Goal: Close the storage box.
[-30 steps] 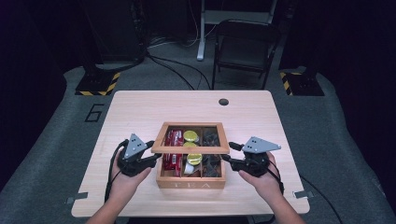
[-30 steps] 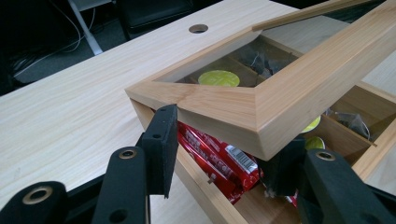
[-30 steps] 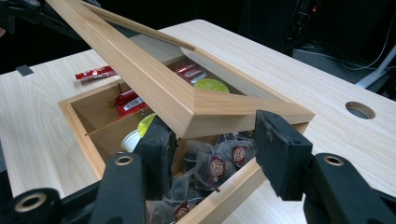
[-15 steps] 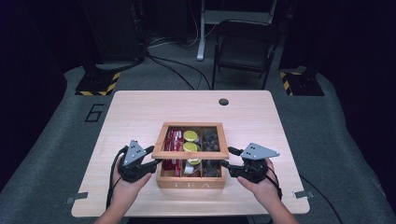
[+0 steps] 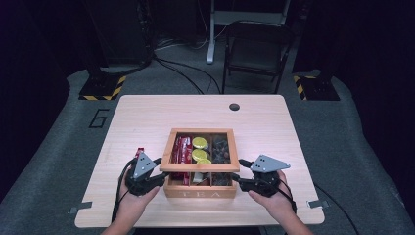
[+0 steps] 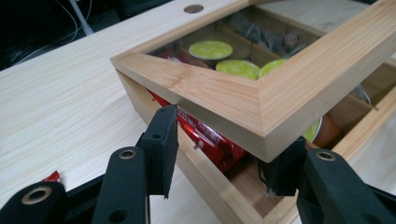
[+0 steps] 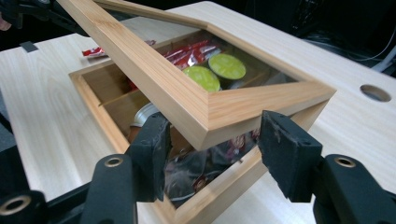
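the lid (image 5: 204,150) of the tea box (image 5: 200,190), near the worktop's (image 5: 147,112) 6 o'clock edge, is standing partly raised. the left tongs (image 5: 159,172) at 9 o'clock and right tongs (image 5: 237,177) at 3 o'clock are straddling its front corners, spread, the right having just widened; both hands are lying low, pointing inward.

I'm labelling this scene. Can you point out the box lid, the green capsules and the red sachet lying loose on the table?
box lid (image 6: 261,100): left gripper view, wooden frame corner.
green capsules (image 7: 227,66): right gripper view, one capsule's top.
red sachet (image 5: 140,151): high view, its visible end.
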Action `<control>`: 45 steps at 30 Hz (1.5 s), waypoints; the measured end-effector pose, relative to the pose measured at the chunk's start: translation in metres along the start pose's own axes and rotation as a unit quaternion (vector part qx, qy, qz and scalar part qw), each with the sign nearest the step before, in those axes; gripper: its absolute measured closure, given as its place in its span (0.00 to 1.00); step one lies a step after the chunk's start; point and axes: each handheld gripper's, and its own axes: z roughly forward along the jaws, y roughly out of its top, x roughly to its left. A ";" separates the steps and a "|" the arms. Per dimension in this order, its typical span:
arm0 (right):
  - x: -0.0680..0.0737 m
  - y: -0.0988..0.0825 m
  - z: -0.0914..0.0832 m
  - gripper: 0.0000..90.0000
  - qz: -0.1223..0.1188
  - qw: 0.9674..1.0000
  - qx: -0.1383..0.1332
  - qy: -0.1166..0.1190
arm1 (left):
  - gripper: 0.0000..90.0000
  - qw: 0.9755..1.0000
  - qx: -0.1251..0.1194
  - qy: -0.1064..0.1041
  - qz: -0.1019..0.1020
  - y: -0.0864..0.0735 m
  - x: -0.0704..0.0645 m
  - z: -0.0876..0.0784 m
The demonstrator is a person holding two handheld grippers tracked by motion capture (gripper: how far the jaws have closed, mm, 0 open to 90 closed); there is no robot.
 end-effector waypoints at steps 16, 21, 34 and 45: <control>0.004 -0.022 0.008 0.49 0.022 0.999 0.025 0.013 | 0.55 1.000 0.017 -0.021 -0.012 -0.021 -0.004 -0.003; 0.006 -0.026 0.010 0.49 0.025 0.999 0.038 0.013 | 0.55 0.999 0.022 -0.029 -0.018 -0.027 -0.005 -0.002; 0.007 -0.034 0.014 0.47 0.024 0.997 0.065 0.027 | 0.49 0.997 0.044 -0.055 -0.030 -0.034 -0.004 0.003; 0.007 -0.038 0.018 0.47 0.030 0.996 0.080 0.034 | 0.49 0.995 0.056 -0.074 -0.024 -0.036 -0.008 0.004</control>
